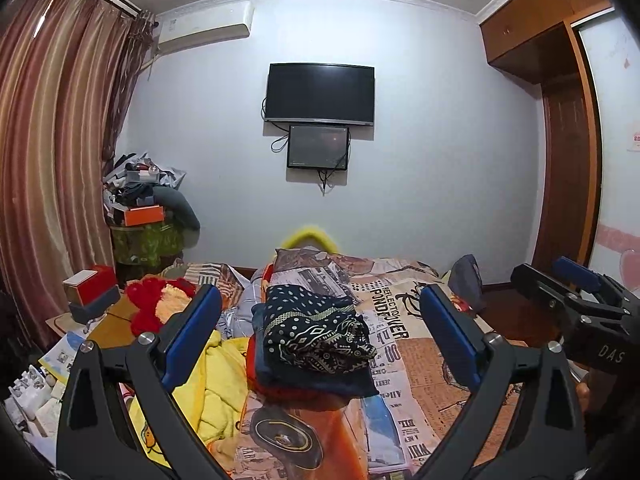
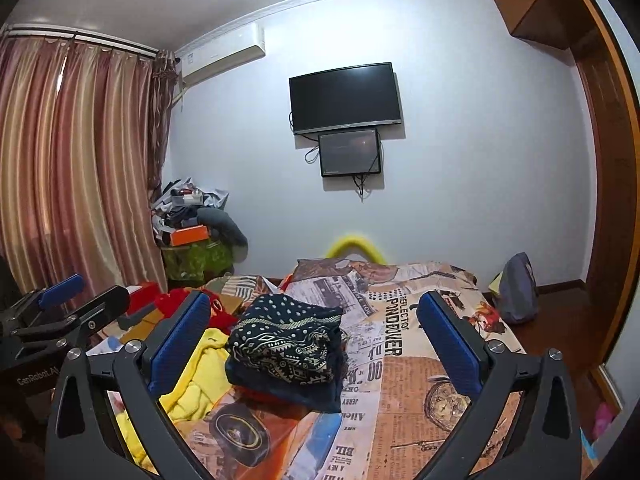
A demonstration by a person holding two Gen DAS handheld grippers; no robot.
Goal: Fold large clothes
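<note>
Two claws are hovering above the bed, both spread wide and gripping nothing: the left claw and the right claw, each with blue pads. Between the fingers of each, a folded navy patterned garment is sitting atop a small stack of folded clothes on the newspaper-print bedspread. Just to its left, a crumpled yellow garment is lying, with a red one beyond it. A dark television is hanging on the far wall, a smaller screen below it.
</note>
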